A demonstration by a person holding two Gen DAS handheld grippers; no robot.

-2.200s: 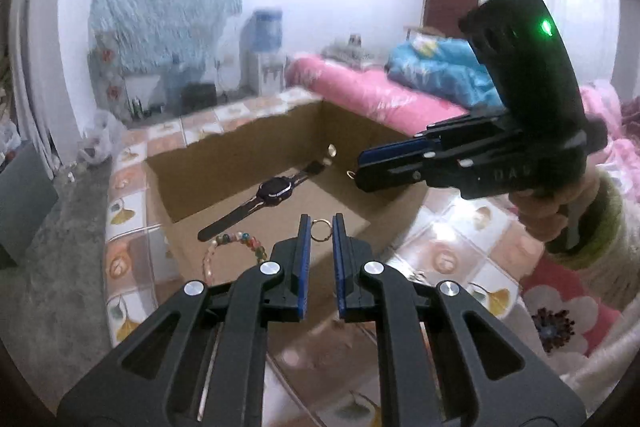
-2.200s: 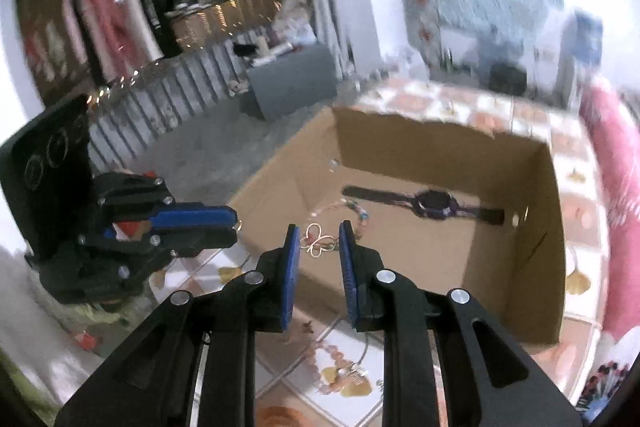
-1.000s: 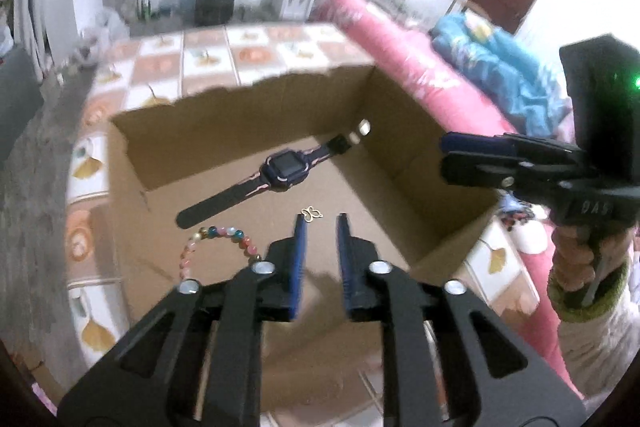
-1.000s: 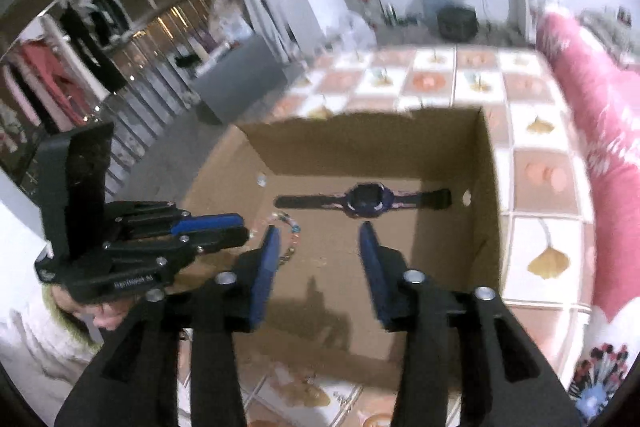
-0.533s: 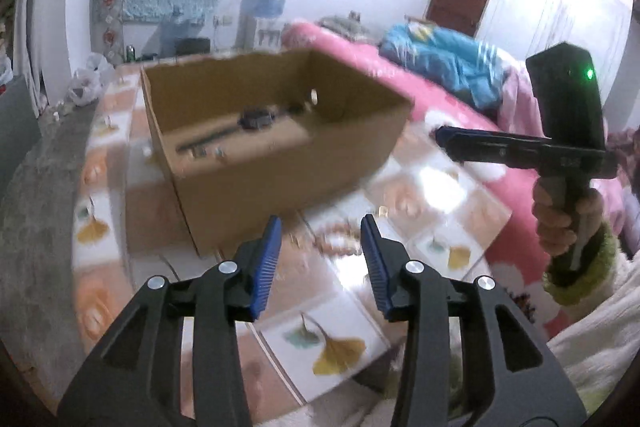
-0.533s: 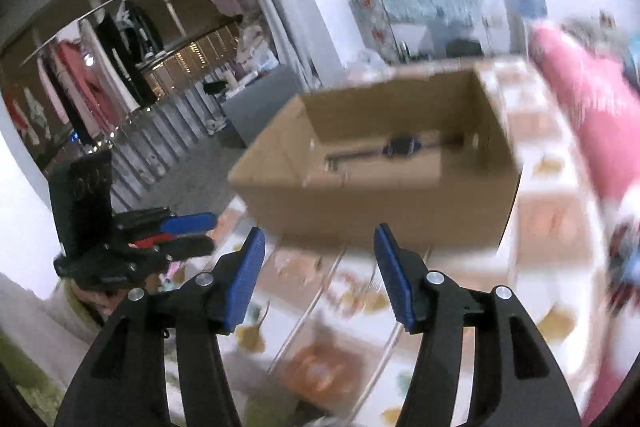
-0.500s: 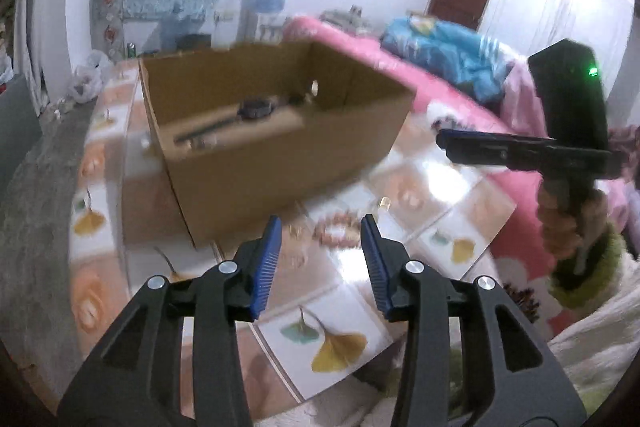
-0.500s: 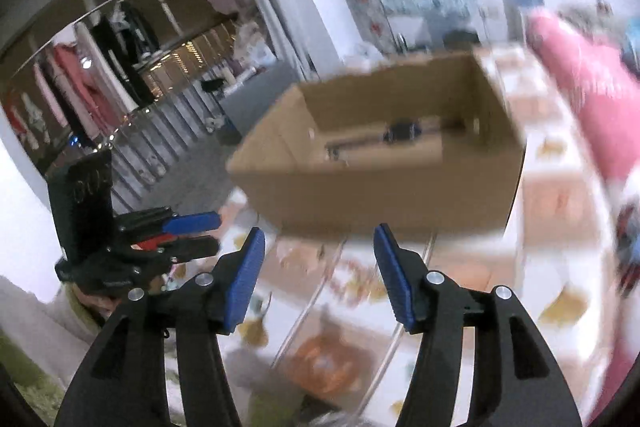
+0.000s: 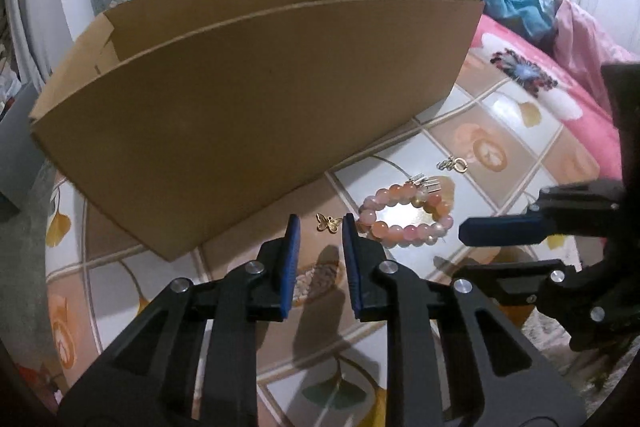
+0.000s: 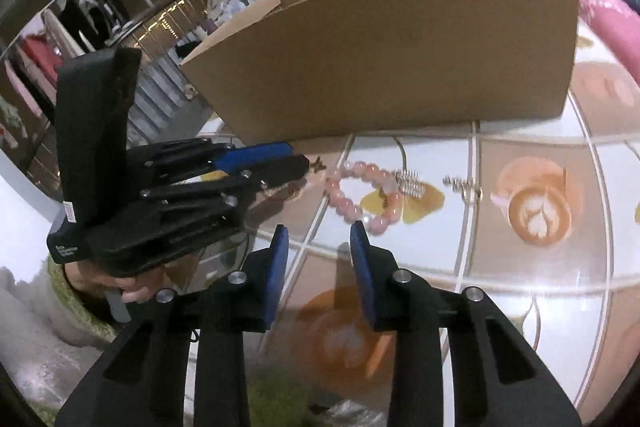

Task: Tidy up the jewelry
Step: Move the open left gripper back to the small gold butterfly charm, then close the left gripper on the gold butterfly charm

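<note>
A small gold butterfly charm [image 9: 329, 223] lies on the tiled tabletop just ahead of my left gripper [image 9: 320, 229]. Its jaws are closing, and the pads do not touch the charm. To the right lies a pink bead bracelet [image 9: 404, 215] with silver spring charms, and beyond it a small loose clasp charm [image 9: 454, 163]. My right gripper [image 10: 319, 231] hovers low before the bracelet [image 10: 360, 197]; its jaws are closing with nothing between them. The left gripper [image 10: 302, 163] shows at the left of the right wrist view, its tips at the butterfly [image 10: 318, 163].
The open cardboard box [image 9: 256, 99] stands right behind the jewelry; its near wall hides its inside. A pink flowered bed [image 9: 552, 75] runs along the right. A hand in a green cuff [image 10: 100, 283] holds the left gripper. The loose clasp charm [image 10: 460, 187] lies on a tile.
Both grippers came down from above the box to the tabletop in front of it. Their jaws stand narrower than half a second ago. The ring and charm held earlier were let go into the box.
</note>
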